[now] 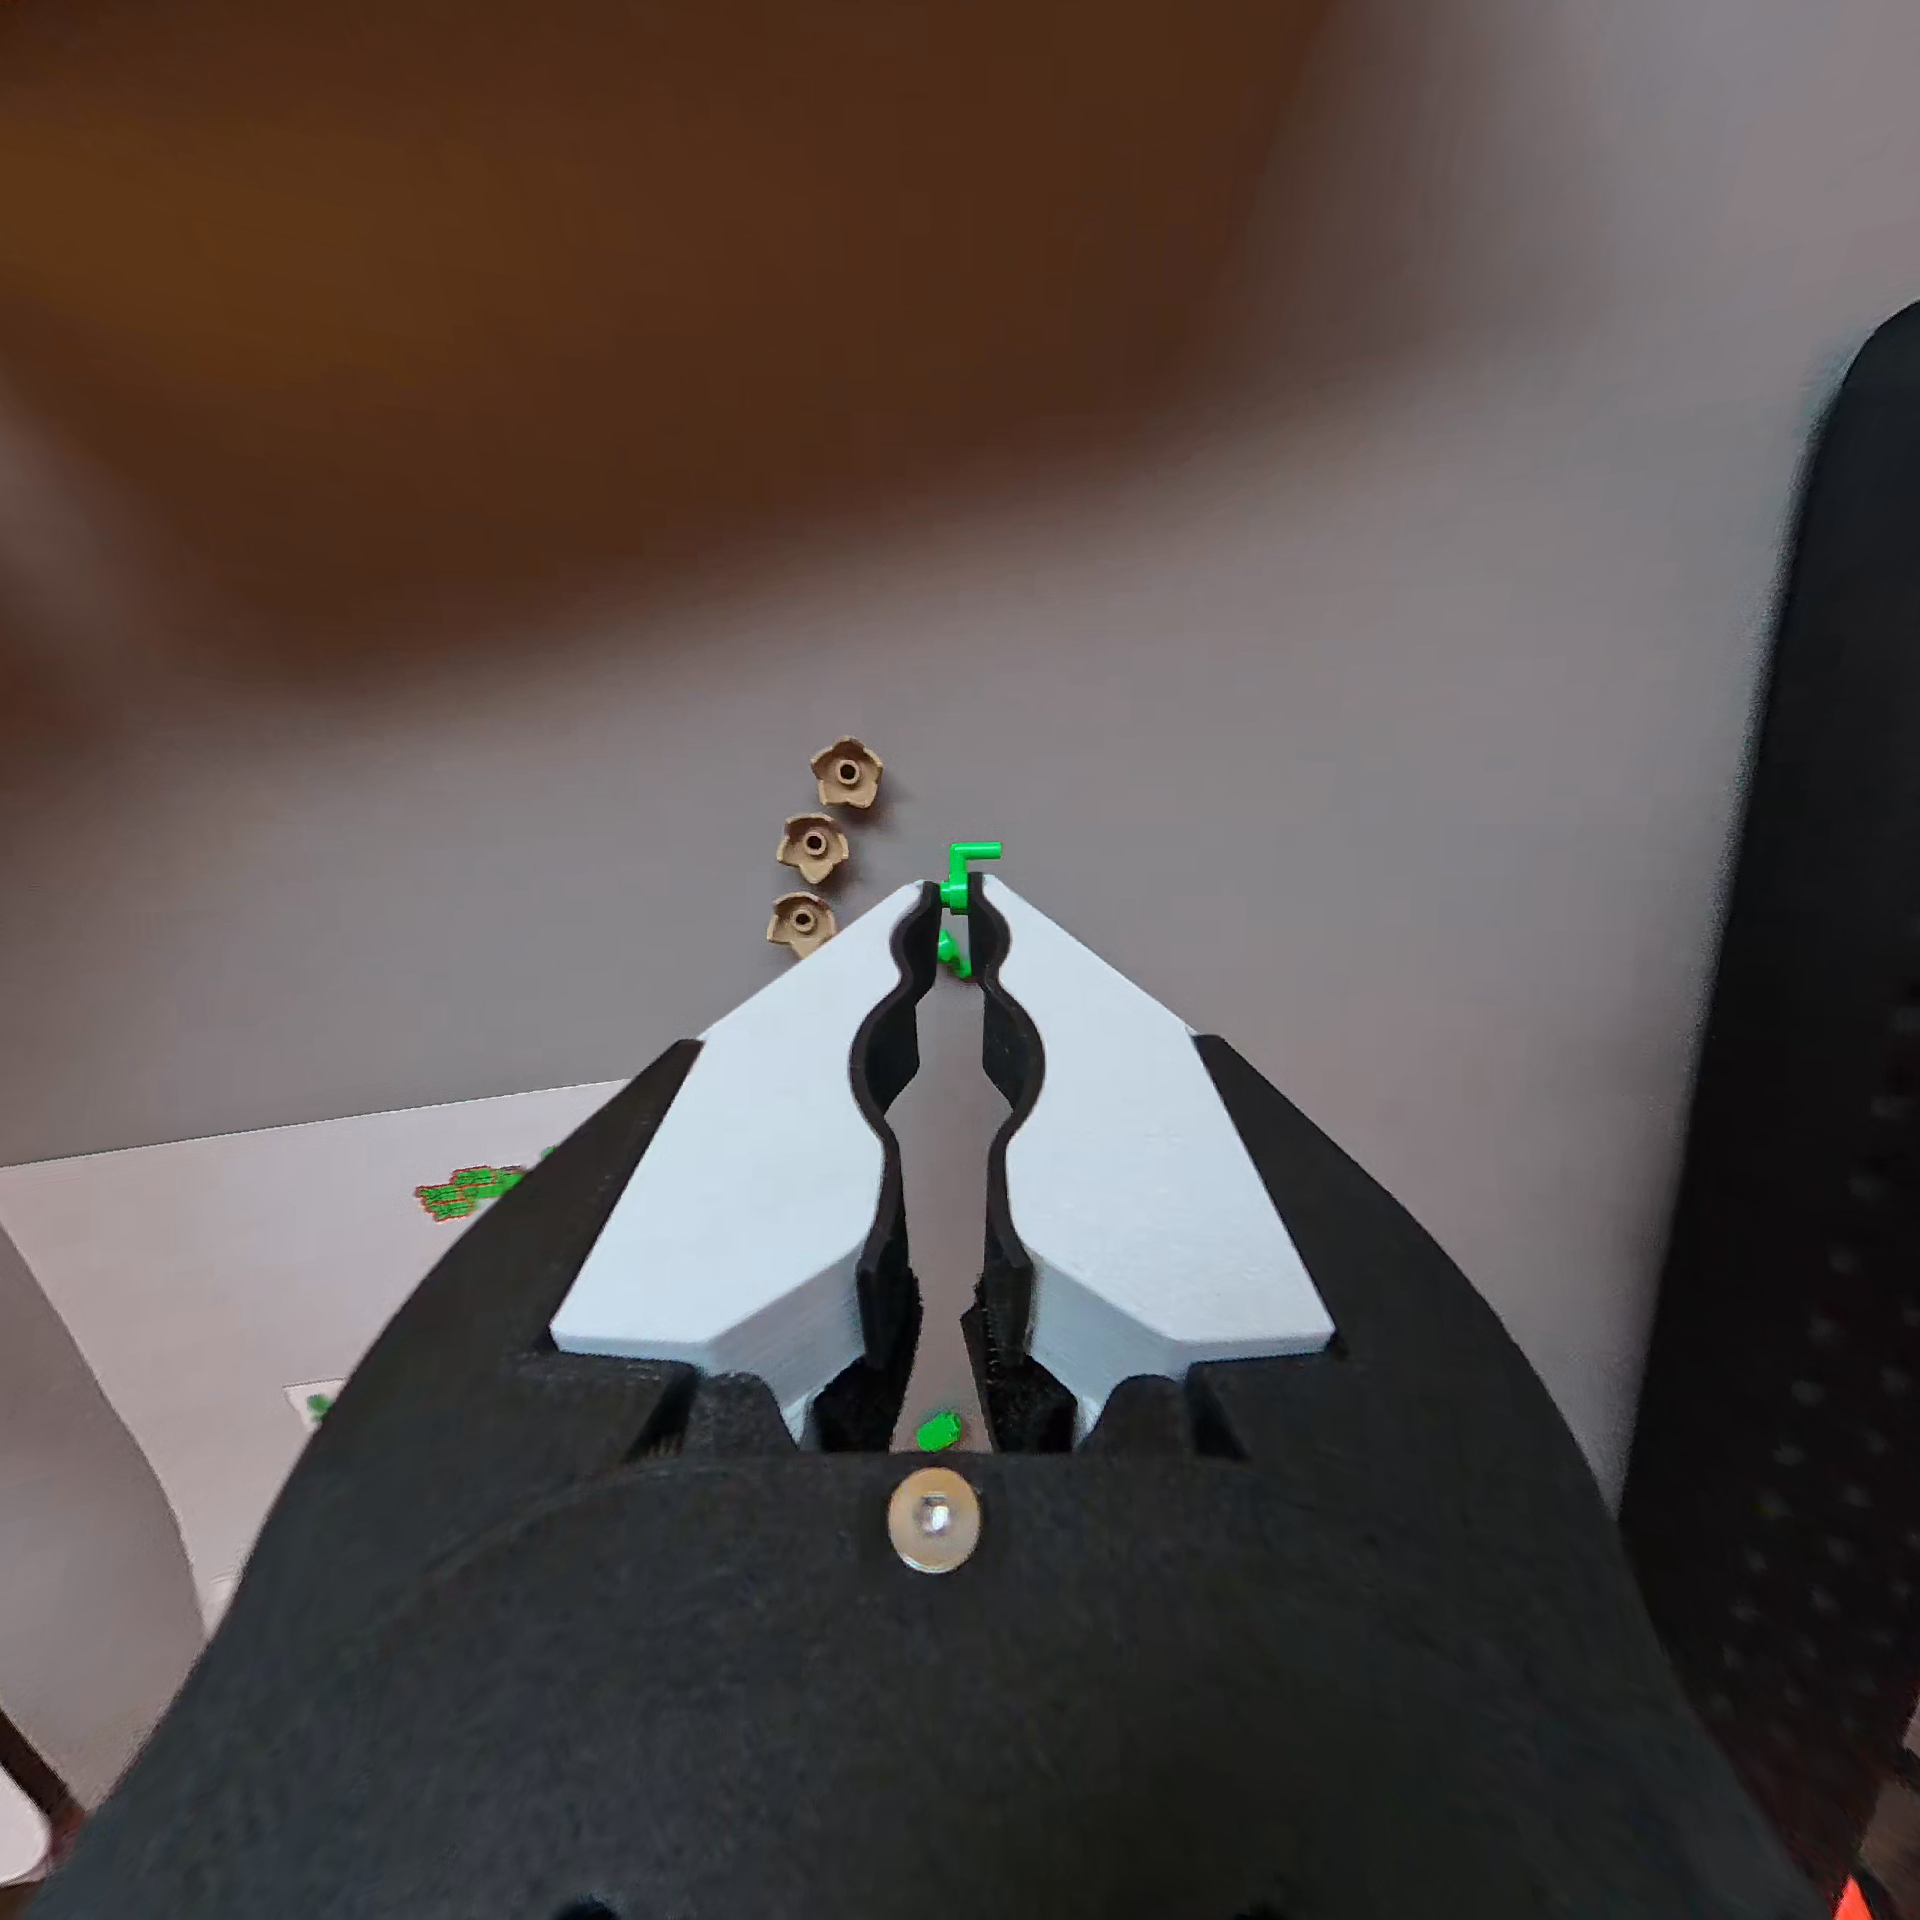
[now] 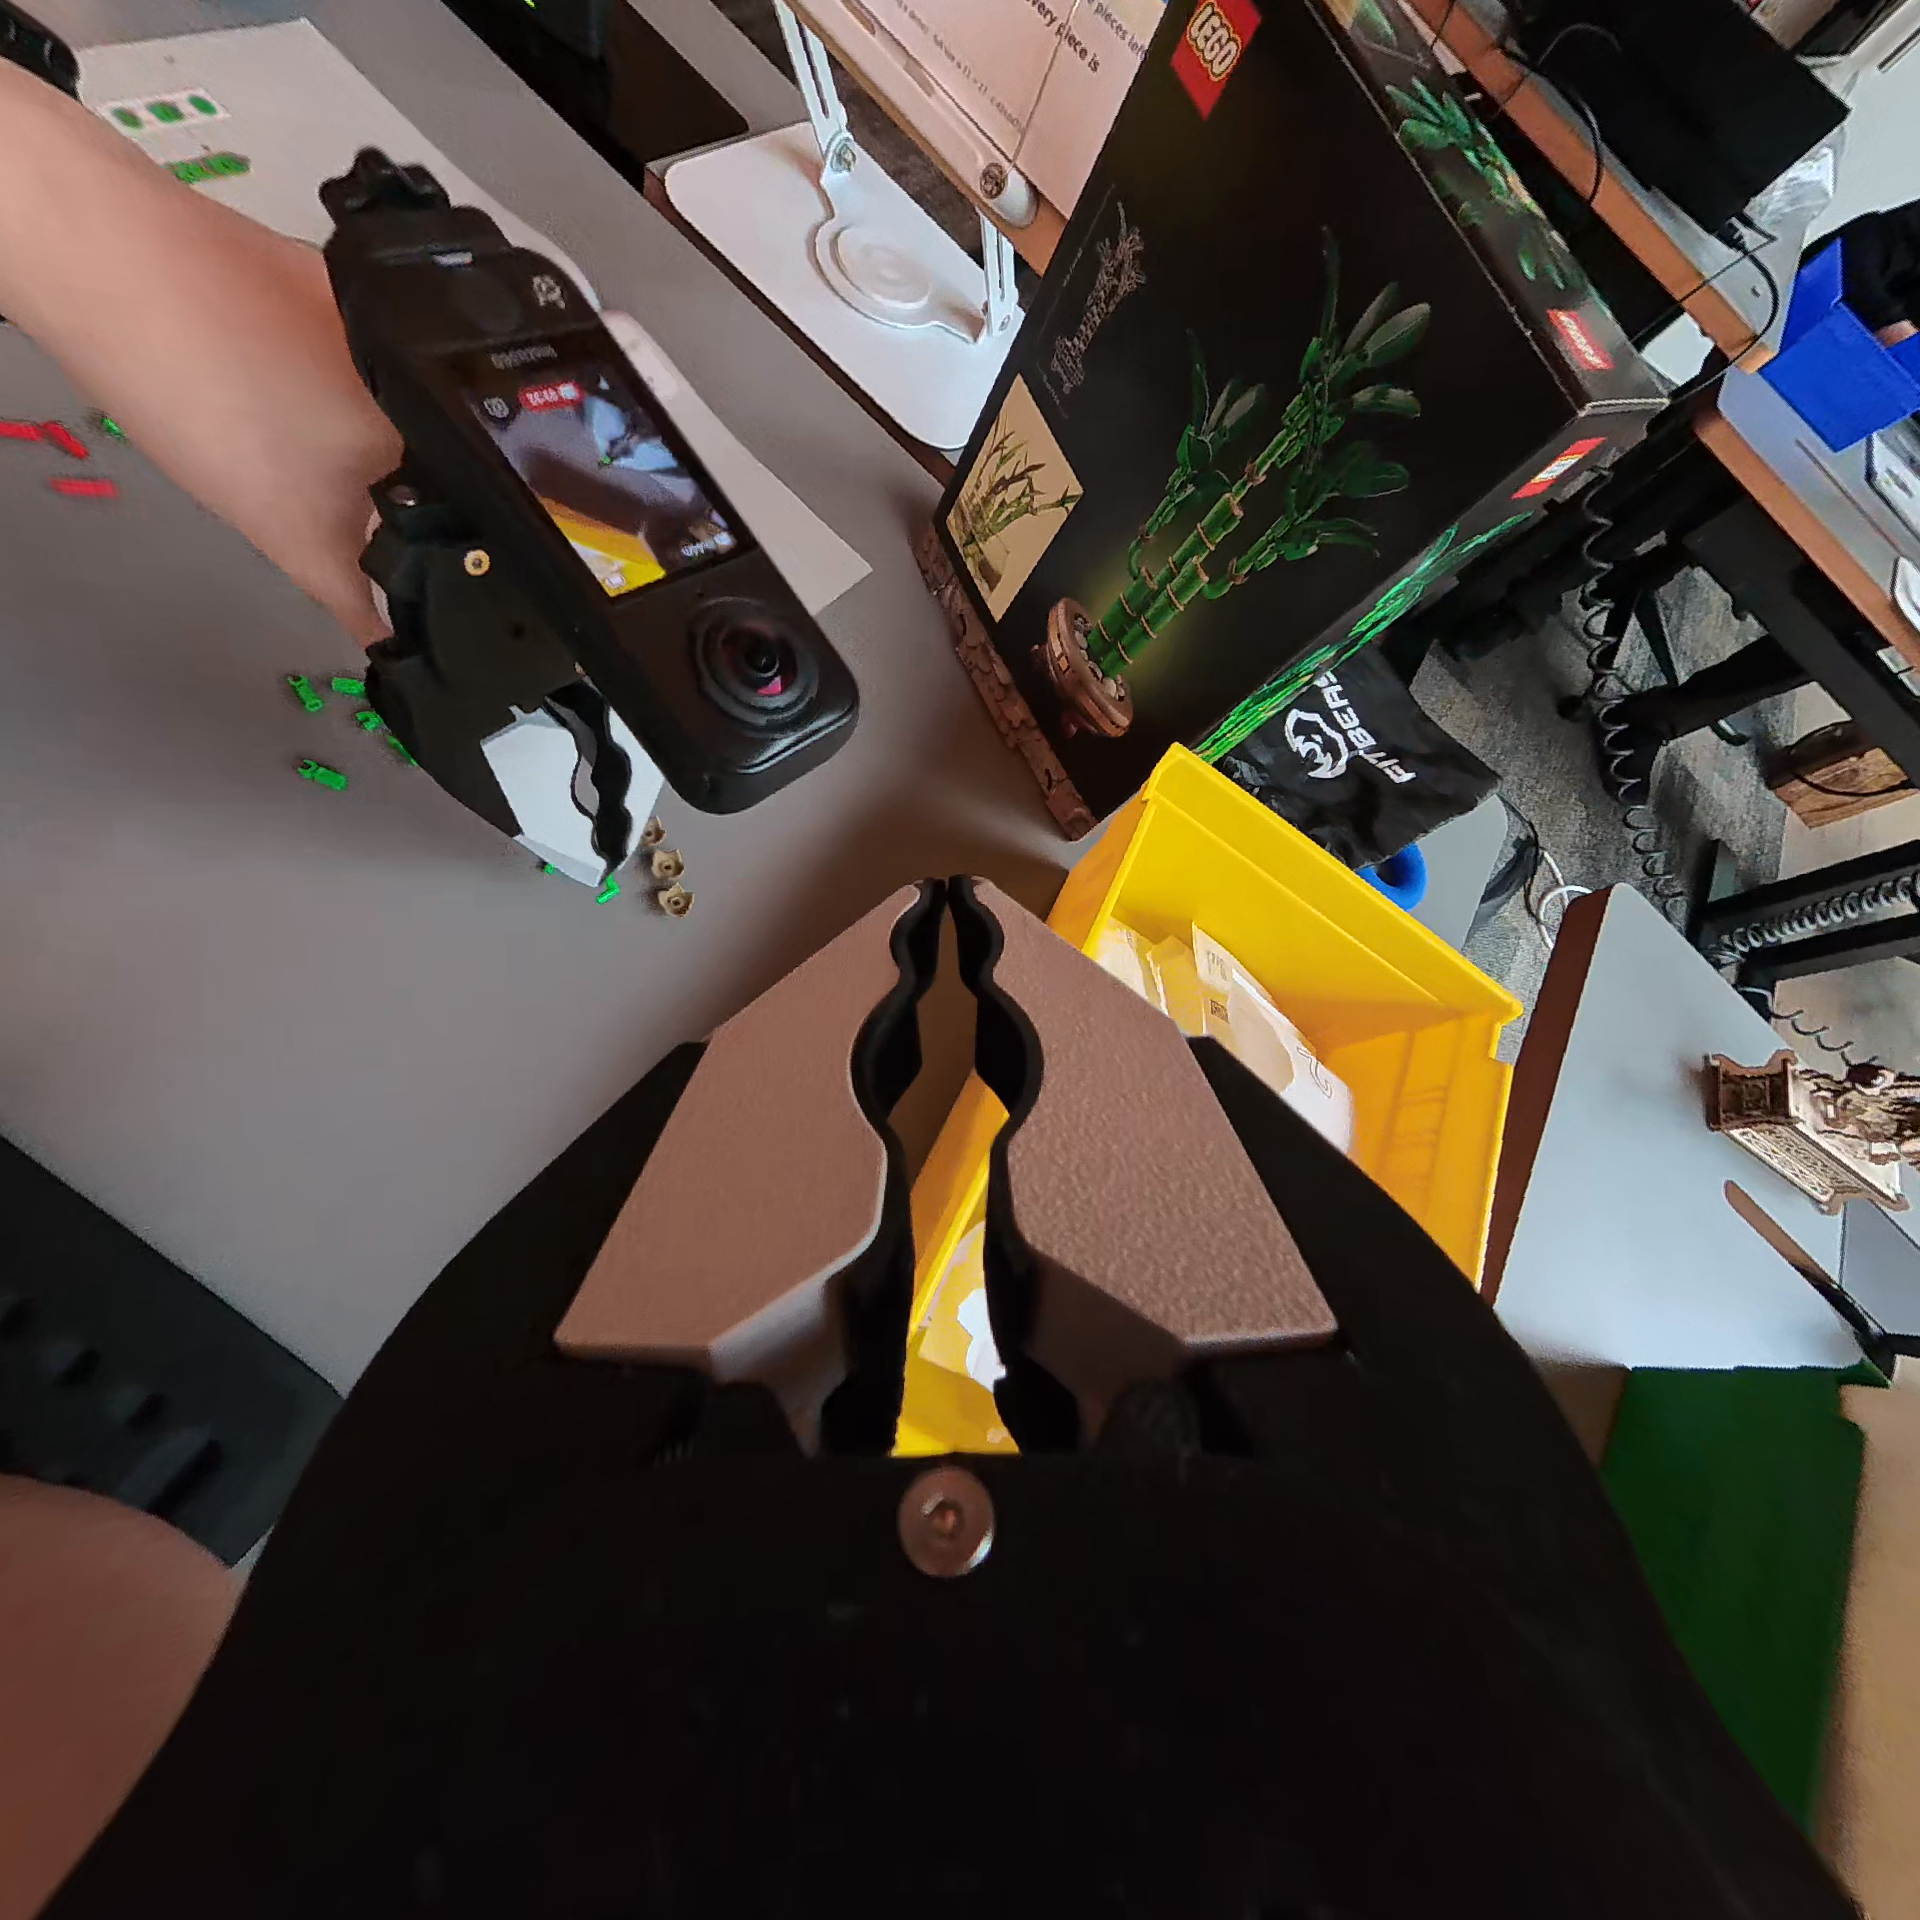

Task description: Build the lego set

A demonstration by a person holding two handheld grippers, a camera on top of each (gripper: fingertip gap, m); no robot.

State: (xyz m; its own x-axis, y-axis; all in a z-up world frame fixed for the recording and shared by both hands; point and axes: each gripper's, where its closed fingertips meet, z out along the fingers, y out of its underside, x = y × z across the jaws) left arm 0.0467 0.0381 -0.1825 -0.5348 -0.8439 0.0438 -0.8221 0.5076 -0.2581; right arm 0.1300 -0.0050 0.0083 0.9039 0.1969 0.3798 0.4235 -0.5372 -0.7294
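My left gripper is shut on a small green lego piece whose bent end sticks out past the fingertips, just above the grey table. Three tan flower-shaped lego pieces lie in a row just left of the tips. The right wrist view shows the left gripper tip-down on the table next to the tan pieces. My right gripper is shut and empty, held above the table edge over a yellow bin. Loose green pieces lie left of the left gripper.
A white instruction sheet lies at the left. The dark lego box stands behind the yellow bin, which holds plastic bags. A white stand is at the back. Red pieces lie far left. A black chair is at the right. Tip to tip, the grippers are about 20 cm apart.
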